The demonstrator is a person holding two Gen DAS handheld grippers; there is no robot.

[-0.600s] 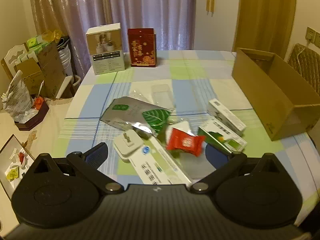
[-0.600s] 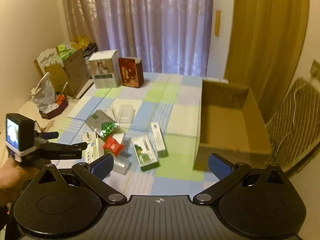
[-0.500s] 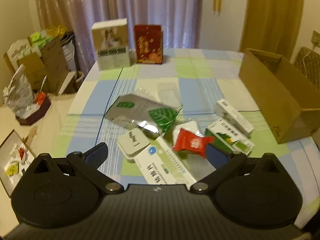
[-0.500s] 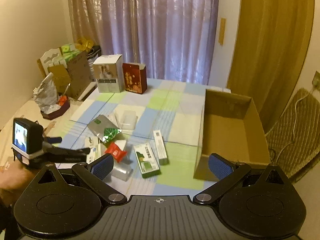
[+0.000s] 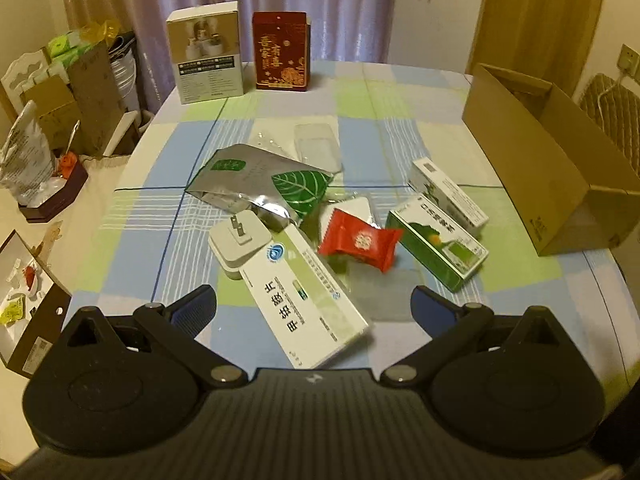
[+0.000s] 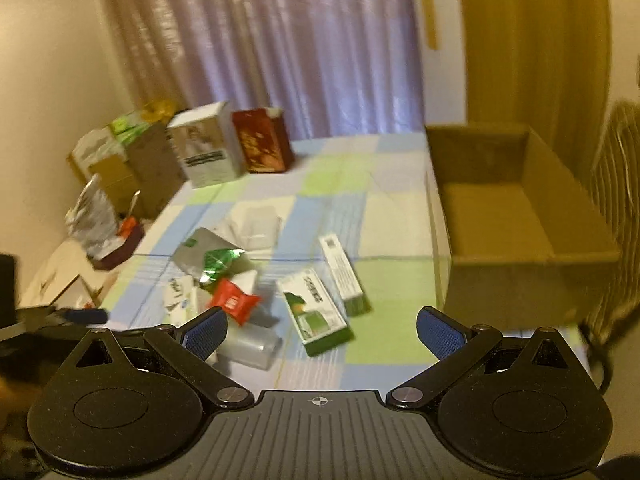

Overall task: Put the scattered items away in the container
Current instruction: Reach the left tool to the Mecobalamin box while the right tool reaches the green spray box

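Purple curtains point(image 5: 320, 8) back a checked counter point(image 5: 384, 136). Left wrist view: left hand-held gripper point(image 5: 314, 306) spread wide, empty, over a long white medicine box point(image 5: 304, 292); white plug adapter point(image 5: 240, 242), red candy packet point(image 5: 360, 242), silver leaf pouch point(image 5: 256, 178) close by. Cardboard box point(image 5: 548, 176) sits right, only its outer wall readable. Right wrist view, blurred: right hand-held gripper point(image 6: 320, 330) wide, empty; box interior point(image 6: 504, 216) visible, bare.

Left wrist view close over scattered boxes point(image 5: 312, 288); right wrist view higher, farther; both share cardboard box point(image 6: 520, 216)
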